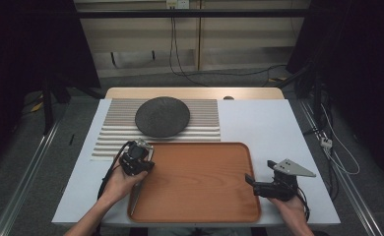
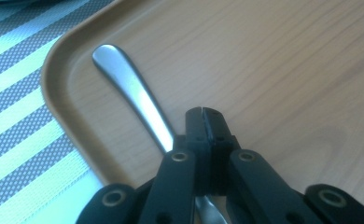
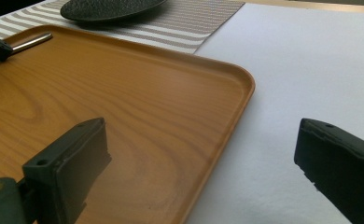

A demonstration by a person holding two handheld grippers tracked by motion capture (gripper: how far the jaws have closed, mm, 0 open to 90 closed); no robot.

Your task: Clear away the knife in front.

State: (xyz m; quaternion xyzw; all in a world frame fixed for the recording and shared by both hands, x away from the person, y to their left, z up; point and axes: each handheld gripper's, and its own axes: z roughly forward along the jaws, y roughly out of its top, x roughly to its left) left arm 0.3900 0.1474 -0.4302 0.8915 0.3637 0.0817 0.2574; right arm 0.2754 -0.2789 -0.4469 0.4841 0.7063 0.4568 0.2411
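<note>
Left gripper view had my left tongs (image 2: 203, 112) with both jaws pressed together, tips meeting over the wood-grain floor of the tray (image 2: 283, 60). A smooth, polished metal handle (image 2: 133, 88) ran under them toward the tray's rounded corner; whether the jaws pinched it, I could not tell. Its end was broad and rounded, lying flat just inside the raised lip. Beyond that lip lay a striped woven mat (image 2: 17, 107).

My right tongs (image 3: 203, 163) stood wide apart with nothing between them, one jaw over the tray, the other over the bare white table (image 3: 320, 60), straddling the near edge. Past them the tray floor lay open and glossy.

From the high view, a dark, rough round plate (image 1: 162, 116) sat on the mat beyond my left tongs.
</note>
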